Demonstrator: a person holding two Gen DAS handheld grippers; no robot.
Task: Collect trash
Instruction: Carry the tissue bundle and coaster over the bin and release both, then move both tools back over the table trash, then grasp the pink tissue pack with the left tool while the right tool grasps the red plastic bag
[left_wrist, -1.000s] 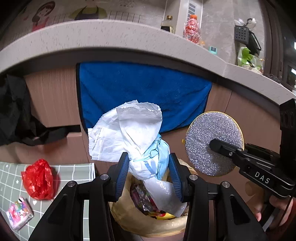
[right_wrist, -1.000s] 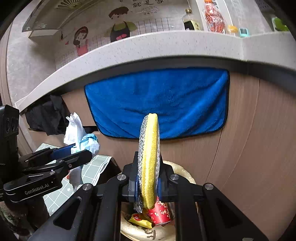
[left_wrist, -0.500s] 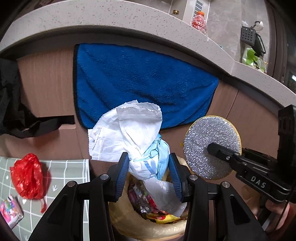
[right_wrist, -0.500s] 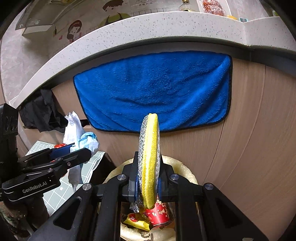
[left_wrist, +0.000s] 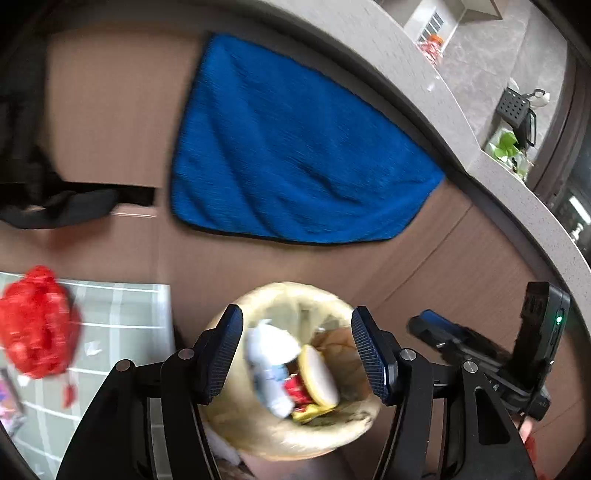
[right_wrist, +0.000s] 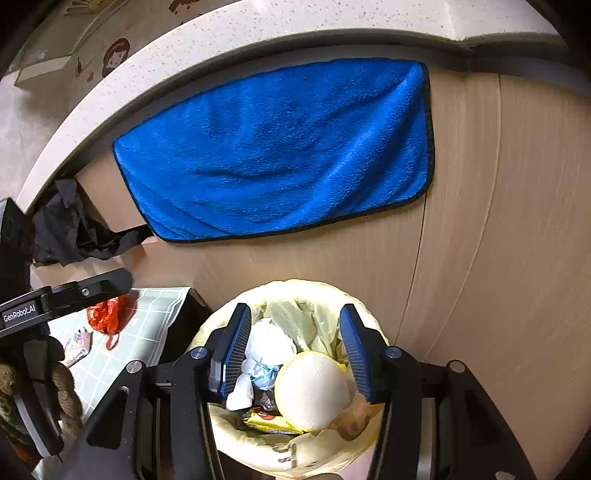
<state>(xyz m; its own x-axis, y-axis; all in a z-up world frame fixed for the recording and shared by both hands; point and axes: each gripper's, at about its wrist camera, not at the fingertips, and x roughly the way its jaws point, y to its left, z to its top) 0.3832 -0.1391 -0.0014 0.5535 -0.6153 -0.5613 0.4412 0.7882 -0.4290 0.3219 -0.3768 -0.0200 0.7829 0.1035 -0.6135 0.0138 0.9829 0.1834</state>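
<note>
A bin lined with a pale yellow bag (right_wrist: 373, 325) (left_wrist: 343, 306) stands against the wooden cabinet front. Inside lie a round yellow-edged scouring pad (right_wrist: 312, 391) (left_wrist: 318, 374), crumpled white and light blue paper (right_wrist: 267, 345) (left_wrist: 267, 360) and wrappers. My right gripper (right_wrist: 293, 349) hovers over the bin, its jaws opening, nothing pressed between the pads. My left gripper (left_wrist: 297, 350) is also above the bin with jaws opening and nothing in them. Each gripper shows at the edge of the other's view.
A blue towel (right_wrist: 280, 151) hangs on the cabinet under a speckled counter edge (right_wrist: 184, 62). Left of the bin is a checked green mat (right_wrist: 140, 332) with a red crumpled bag (left_wrist: 37, 325) (right_wrist: 109, 314) and a small colourful packet (right_wrist: 77, 345). Black cloth (right_wrist: 70, 229) hangs at left.
Both grippers opened. The paper wad dropped from the left one and the scouring pad from the right one into the bin. The left view swung and tilted toward the bin.
</note>
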